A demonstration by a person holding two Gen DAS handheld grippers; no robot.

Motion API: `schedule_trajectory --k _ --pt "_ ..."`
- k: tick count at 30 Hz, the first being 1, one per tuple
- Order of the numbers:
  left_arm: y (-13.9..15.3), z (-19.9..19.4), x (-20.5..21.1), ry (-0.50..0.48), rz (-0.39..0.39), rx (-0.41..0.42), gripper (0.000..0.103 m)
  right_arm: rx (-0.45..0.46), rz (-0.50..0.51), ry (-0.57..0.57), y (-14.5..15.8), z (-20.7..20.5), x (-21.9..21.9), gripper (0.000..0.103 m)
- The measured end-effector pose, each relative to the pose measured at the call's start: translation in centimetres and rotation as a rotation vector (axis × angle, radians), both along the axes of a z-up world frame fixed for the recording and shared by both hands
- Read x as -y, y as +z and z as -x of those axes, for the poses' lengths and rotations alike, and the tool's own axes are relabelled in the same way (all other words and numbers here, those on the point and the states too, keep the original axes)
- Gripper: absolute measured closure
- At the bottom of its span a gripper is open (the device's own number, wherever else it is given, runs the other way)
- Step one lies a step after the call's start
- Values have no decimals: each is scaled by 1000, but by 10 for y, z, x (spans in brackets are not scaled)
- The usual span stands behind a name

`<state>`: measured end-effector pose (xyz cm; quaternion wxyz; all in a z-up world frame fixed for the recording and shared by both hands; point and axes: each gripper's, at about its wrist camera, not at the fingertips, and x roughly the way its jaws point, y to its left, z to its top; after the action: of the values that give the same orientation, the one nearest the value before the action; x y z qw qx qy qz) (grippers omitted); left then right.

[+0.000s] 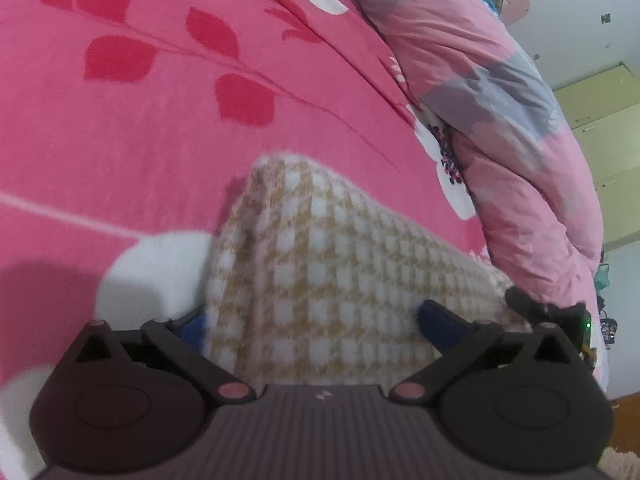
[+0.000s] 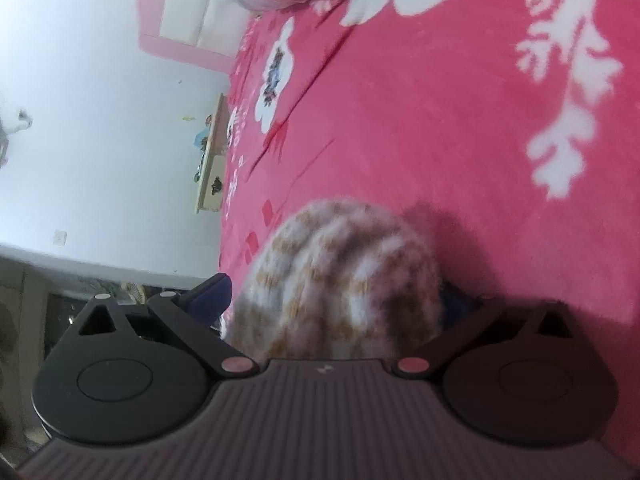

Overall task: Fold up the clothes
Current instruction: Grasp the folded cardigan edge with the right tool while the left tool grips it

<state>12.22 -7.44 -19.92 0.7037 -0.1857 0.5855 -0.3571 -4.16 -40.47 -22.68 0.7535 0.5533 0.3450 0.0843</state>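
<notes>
Woolly, checked in tan and white, the knitted garment (image 1: 320, 280) is seen lying folded on the pink flowered bedspread (image 1: 160, 140), between the spread fingers of the left gripper (image 1: 316, 324) and of the right gripper (image 2: 332, 300); neither pair is pressed on it. It is judged soft, light and limp, best taken at a folded edge or corner. No brand or writing can be read.
</notes>
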Motion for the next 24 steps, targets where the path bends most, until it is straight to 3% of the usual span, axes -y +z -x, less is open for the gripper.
schedule_trajectory --k 3,10,14,18,21,24 --pt "3 13 -11 1 5 -33 2 -10 0 54 2 6 -10 1" --pt "10 39 -24 10 4 -40 2 -86 -120 171 -3 35 -34 1" --pt "6 23 -19 40 23 -51 3 -58 -83 145 4 24 -36 1" --pt "-1 5 -8 0 36 -61 2 -54 -105 96 2 1 -33 0" --pt "-1 10 -12 -22 48 -71 2 -50 -67 116 7 -2 -42 0" --pt "2 30 -23 -41 55 -103 2 -93 -151 149 4 8 -53 0"
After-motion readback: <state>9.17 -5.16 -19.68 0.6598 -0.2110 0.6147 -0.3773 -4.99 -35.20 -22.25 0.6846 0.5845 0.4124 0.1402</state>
